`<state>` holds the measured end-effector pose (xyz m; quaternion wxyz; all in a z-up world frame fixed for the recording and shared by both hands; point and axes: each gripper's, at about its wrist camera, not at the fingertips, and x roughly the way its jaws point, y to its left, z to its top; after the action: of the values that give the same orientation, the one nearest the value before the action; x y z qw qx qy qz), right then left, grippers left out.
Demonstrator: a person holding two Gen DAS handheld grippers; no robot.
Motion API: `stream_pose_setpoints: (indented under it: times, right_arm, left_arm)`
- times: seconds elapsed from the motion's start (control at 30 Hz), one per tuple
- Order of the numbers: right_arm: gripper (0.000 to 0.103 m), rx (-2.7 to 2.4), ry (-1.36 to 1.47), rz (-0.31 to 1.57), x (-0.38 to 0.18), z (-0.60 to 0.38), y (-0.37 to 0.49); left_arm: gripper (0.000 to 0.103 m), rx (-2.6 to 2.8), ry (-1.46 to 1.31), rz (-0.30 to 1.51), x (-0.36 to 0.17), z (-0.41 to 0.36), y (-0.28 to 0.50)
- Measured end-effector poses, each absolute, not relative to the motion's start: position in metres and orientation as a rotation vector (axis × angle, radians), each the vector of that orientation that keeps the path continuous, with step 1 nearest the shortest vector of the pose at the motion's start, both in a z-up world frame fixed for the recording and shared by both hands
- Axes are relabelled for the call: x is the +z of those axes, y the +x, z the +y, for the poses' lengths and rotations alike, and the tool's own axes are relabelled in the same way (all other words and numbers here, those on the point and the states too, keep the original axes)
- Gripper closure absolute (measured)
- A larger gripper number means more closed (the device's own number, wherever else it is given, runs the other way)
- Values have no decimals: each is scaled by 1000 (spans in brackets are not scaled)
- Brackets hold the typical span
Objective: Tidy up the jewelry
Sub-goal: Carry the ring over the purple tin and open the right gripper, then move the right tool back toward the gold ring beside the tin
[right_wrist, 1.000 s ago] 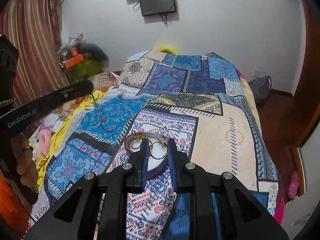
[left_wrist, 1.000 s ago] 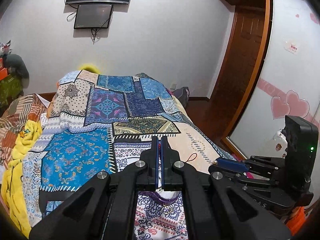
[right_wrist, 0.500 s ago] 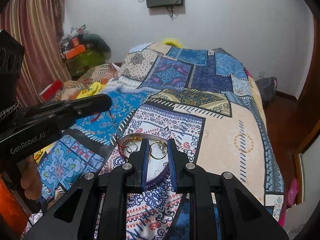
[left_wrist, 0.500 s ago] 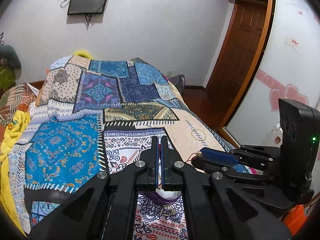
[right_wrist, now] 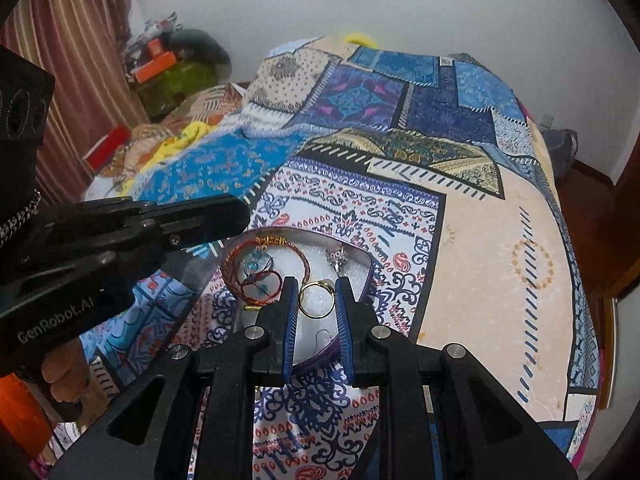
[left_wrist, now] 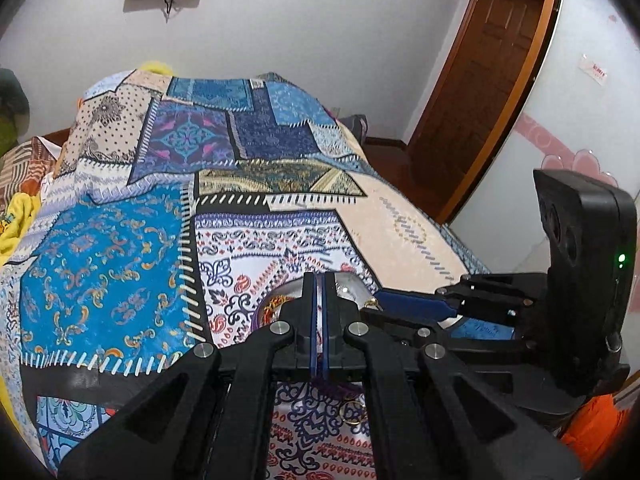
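The right gripper (right_wrist: 317,298) pinches a gold ring (right_wrist: 316,299) between its narrowly parted pads, just above the white-lined jewelry box (right_wrist: 362,258) (red bangles (right_wrist: 248,280) lie left of its tips). The left gripper (left_wrist: 319,280) is fully closed; what it grips cannot be told.

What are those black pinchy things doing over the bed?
A person is sorting jewelry with a pinching tool in each hand. The right gripper holds a gold ring between its blue pads, right above a purple-rimmed box lying on the patterned bedspread. Red bangles and a small silver piece already lie in it. The left gripper is shut; what it pinches, if anything, I cannot tell.
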<state>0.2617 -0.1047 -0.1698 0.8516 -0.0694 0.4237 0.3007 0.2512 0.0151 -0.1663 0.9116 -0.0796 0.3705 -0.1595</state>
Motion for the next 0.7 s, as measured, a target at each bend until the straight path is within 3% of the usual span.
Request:
stream_pose_setpoints:
  times: [0.53,0.7]
  right_arm:
    - [86,648,-164,928,-174,-101,264]
    - [75,637,-169,920,-170,-100,261]
  left_arm:
    - [102,-282,-163,789,-173,20,253]
    - [101,-260,-160,783,-166,23,249]
